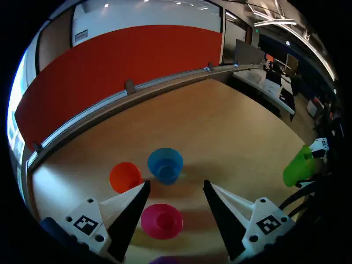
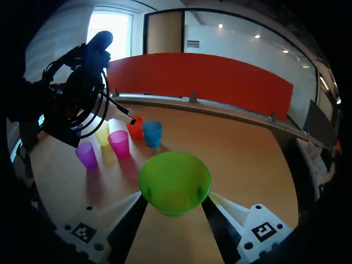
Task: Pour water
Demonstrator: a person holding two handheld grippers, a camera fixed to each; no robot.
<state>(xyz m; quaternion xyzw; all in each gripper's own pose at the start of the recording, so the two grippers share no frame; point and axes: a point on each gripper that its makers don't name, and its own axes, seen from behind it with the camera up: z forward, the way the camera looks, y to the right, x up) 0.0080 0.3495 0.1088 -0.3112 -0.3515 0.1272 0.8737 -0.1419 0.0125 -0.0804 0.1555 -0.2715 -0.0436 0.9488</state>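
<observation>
We see the right gripper (image 2: 174,196) clamped on the green cup (image 2: 174,178), 1 finger on each side; the cup is upright, its long axis vertical, its open mouth up, well apart from the blue cup (image 2: 152,133). The left gripper (image 1: 176,184) has its 2 fingers spread apart just short of the blue cup, with the orange cup (image 1: 125,176) just beside that cup and the pink cup (image 1: 162,221) near it

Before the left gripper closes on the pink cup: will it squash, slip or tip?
Pink cup looks like thin translucent plastic, so it is probably light, and its wall may flex under a hard squeeze. It tapers toward the base, so it could slip between the fingers of the open left gripper. It stands upright and seems empty, so a sideways nudge likely topples it.
</observation>
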